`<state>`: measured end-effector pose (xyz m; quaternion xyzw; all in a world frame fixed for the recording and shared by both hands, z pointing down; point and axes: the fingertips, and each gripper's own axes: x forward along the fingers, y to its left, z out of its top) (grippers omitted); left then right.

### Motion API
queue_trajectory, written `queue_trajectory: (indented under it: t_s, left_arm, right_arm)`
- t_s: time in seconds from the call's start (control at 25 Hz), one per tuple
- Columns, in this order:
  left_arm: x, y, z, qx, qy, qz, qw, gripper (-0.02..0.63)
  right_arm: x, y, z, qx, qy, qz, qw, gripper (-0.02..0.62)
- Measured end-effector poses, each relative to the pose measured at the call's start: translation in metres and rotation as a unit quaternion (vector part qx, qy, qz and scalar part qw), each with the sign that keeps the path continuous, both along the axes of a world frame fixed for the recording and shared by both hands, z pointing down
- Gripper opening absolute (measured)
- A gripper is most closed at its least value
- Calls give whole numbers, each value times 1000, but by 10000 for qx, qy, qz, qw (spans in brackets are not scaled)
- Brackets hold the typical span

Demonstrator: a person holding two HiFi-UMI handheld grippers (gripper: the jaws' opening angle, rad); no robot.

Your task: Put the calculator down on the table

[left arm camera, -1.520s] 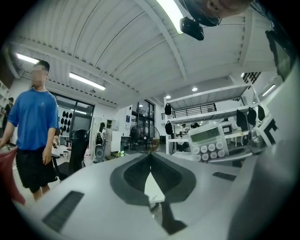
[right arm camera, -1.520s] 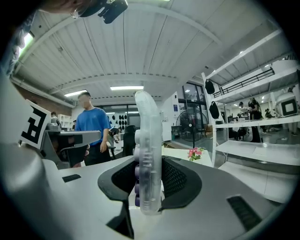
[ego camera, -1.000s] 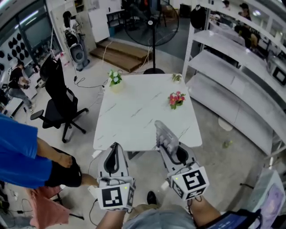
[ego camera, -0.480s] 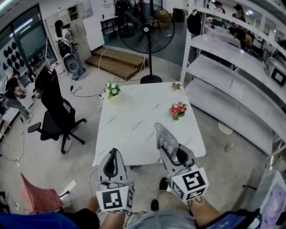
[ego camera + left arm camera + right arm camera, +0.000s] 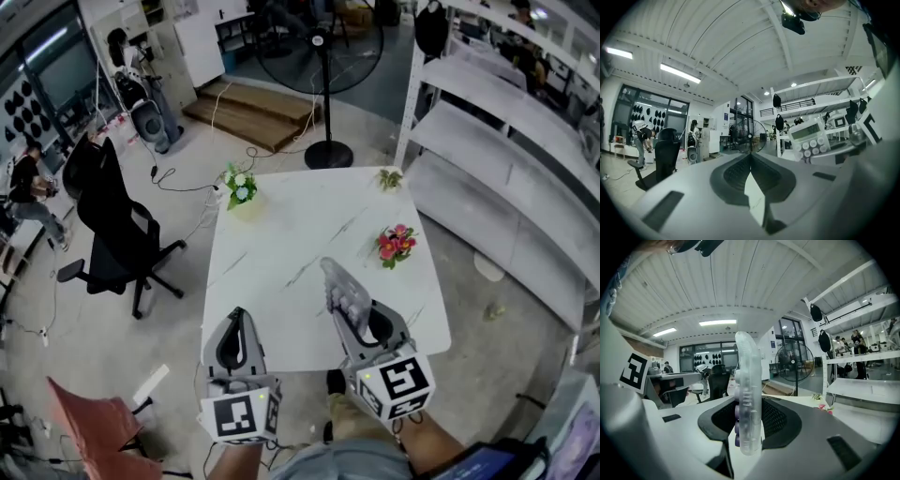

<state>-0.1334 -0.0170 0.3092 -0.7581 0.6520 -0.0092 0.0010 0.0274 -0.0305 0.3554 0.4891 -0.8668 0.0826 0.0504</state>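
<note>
My right gripper (image 5: 354, 317) is shut on a pale grey calculator (image 5: 341, 292), which sticks out forward, tilted, over the near edge of the white marble table (image 5: 281, 234). In the right gripper view the calculator (image 5: 748, 399) stands edge-on between the jaws, its buttons facing left. My left gripper (image 5: 236, 321) hangs level beside it at the table's near left edge, shut with nothing in it; the jaws meet in the left gripper view (image 5: 750, 155). That view also catches the calculator (image 5: 809, 139) at the right, keypad and display facing it.
On the table stand a pot of white flowers (image 5: 241, 187) at the far left, red flowers (image 5: 396, 242) at the right and a small plant (image 5: 389, 178) at the far right corner. A black office chair (image 5: 112, 225) is left of the table, a standing fan (image 5: 323, 56) behind, white shelving (image 5: 506, 159) to the right.
Both grippers have moved forward to the table's near edge, the calculator still held. The person in blue at the left has gone out of view.
</note>
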Motion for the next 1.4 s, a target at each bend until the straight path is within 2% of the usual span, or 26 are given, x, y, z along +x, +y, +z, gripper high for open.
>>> queue_trajectory:
  t_s: [0.2, 0.44, 0.6, 0.92, 1.04, 1.2, 1.4]
  left_arm:
    - [-4, -57, -8, -31, -143, -116, 9998, 8]
    - [-7, -109, -30, 161, -249, -276, 9992, 8]
    - [-12, -128, -50, 402, -309, -463, 9976, 8]
    - [-32, -146, -49, 425, -386, -671, 9961, 8]
    - [-41, -153, -41, 410, -359, -698, 9961, 8]
    - [-50, -163, -26, 107, -310, -659, 9973, 8]
    - [-56, -176, -2, -36, -230, -501, 9985, 8]
  right_arm:
    - [-7, -60, -3, -46, -155, -121, 9998, 146]
    - [-17, -121, -24, 134, -276, -353, 9989, 146]
    - [-23, -149, -39, 257, -335, -475, 9980, 146]
    - [-44, -175, -47, 428, -304, -658, 9964, 146]
    - [-52, -181, -37, 338, -235, -687, 9968, 146]
    - [-66, -185, -18, 54, -114, -708, 9974, 146]
    - [-75, -191, 19, -341, -18, -656, 9973, 146]
